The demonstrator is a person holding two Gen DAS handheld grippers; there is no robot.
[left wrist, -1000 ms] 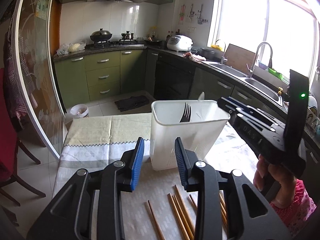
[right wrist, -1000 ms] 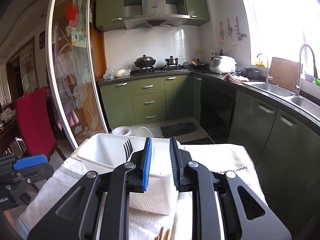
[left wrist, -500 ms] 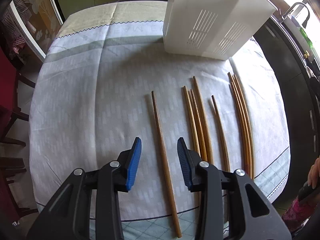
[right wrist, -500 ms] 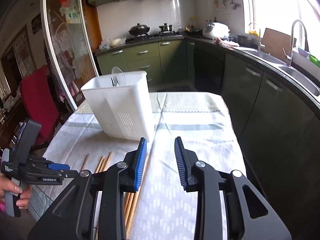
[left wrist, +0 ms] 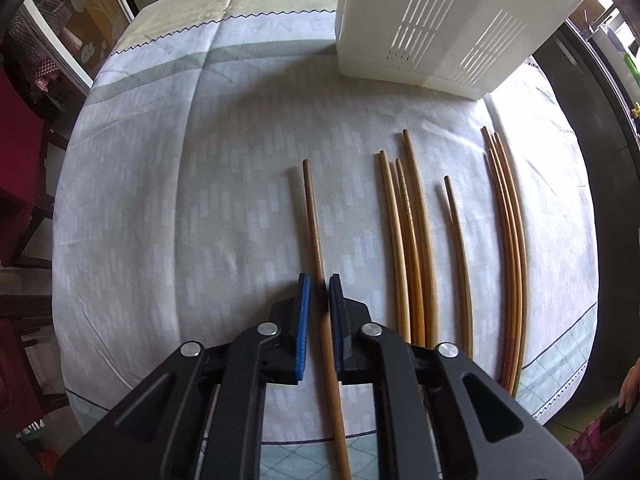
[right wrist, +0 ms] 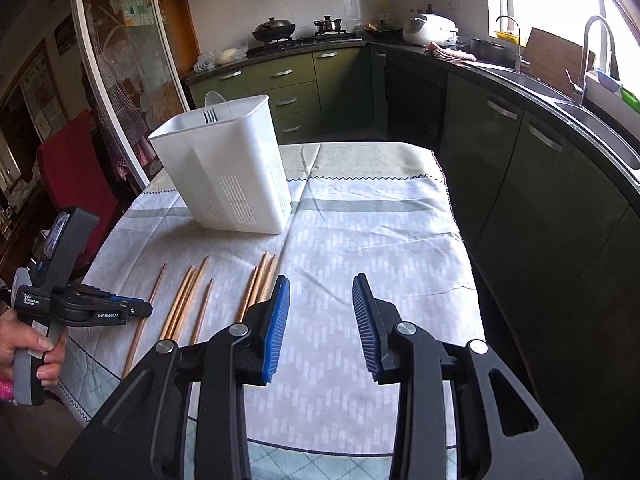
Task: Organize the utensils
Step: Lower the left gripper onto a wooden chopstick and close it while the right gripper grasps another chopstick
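Right now the left gripper (left wrist: 319,286) points almost straight down at the cloth-covered worktop (left wrist: 200,200), and its blue-padded fingers (left wrist: 303,312) have just been closing; they are now clamped on the single brown wooden chopstick (left wrist: 314,220) that lies apart at the left edge of the spread. That chopstick's long axis runs away from the person toward the tall white slotted plastic utensil holder (left wrist: 432,28), in line with the gap between the fingers, and the grip sits somewhat nearer its close end than its far tip. It lies flat on the cloth, not yet lifted. To its right lie the other wooden chopsticks (left wrist: 412,240), all roughly parallel to it: a cluster, a single one, then a tight outer group by the worktop's edge.

The right gripper (right wrist: 320,316) hovers above bare cloth beside that outer group, and its fingers have just been opening; they stand partly apart with nothing between them. The left one is plainly the nearer to the piece in hand.

The holder stands upright at the far side of the worktop, well apart from the chopsticks. A dark metal fork (right wrist: 211,115) stands tines-up inside, with a pale rounded piece behind it; I cannot tell what else it contains. As I judge it, the next move is a lift and a carry forward to that open top.
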